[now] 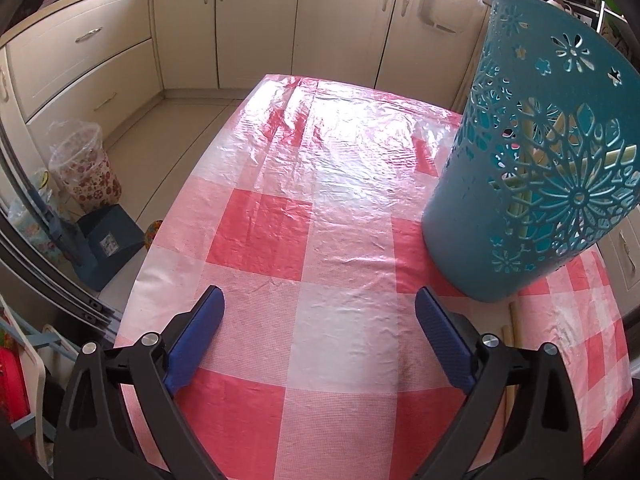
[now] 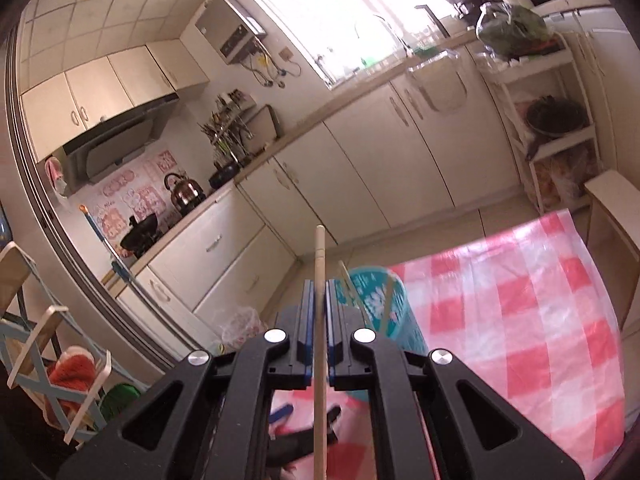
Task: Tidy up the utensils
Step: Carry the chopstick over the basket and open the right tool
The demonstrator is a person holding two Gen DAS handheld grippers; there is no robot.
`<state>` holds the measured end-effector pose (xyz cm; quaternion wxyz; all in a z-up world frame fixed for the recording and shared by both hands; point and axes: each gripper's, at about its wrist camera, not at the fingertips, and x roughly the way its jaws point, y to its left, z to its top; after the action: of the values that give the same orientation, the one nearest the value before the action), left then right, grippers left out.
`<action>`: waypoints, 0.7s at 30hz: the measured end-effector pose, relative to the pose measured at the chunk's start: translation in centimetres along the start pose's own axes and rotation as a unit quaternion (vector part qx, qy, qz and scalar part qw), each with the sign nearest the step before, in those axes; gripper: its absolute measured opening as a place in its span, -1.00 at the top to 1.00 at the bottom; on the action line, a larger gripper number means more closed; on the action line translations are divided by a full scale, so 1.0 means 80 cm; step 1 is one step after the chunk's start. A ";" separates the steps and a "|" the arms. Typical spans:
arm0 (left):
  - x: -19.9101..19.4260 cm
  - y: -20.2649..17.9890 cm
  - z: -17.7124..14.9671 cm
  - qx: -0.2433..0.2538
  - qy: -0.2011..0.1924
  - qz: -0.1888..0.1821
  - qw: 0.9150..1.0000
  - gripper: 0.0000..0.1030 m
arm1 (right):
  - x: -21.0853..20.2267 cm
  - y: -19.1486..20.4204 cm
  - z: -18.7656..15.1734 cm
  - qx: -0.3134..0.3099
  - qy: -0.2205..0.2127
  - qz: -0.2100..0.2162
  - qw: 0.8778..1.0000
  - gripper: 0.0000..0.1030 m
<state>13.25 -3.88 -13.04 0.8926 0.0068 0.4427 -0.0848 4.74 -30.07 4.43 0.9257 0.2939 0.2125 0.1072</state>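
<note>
A teal cut-out holder (image 1: 532, 168) stands on the red-and-white checked tablecloth (image 1: 320, 240), right of my left gripper (image 1: 320, 308). Pale chopsticks show through its holes. That gripper is wide open over bare cloth, nothing between its blue pads. Two pale chopsticks (image 1: 510, 334) lie on the cloth behind its right finger. In the right wrist view my right gripper (image 2: 319, 292) is shut on a pale wooden chopstick (image 2: 319, 264), lifted above the table. The stick pokes out past the fingertips. The teal holder (image 2: 384, 304) with sticks in it sits below and just right.
Cream kitchen cabinets (image 1: 256, 28) line the far wall beyond the table's end. A lined floral bin (image 1: 84, 168) and a blue box (image 1: 106, 240) stand on the floor to the left. A white shelf rack (image 2: 552, 120) stands at the far right.
</note>
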 end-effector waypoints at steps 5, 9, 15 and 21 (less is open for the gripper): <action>0.000 -0.001 0.000 0.000 0.000 -0.003 1.000 -0.81 | 0.059 -0.002 0.028 0.006 -0.042 -0.036 0.998 0.89; 0.001 -0.001 0.001 0.001 0.000 -0.007 1.000 -0.82 | 0.092 -0.014 0.026 0.009 -0.034 -0.075 0.997 0.89; 0.002 -0.003 0.002 0.007 0.002 -0.008 1.000 -0.84 | 0.100 -0.012 0.013 -0.032 -0.024 -0.102 0.994 0.88; 0.003 -0.007 0.002 0.009 0.004 -0.007 1.000 -0.85 | 0.110 -0.012 0.005 -0.046 -0.009 -0.106 0.993 0.88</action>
<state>13.44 -4.44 -13.08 0.8904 0.0124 0.4451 -0.0947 12.82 -28.21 1.23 0.9462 0.2275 0.2295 0.0153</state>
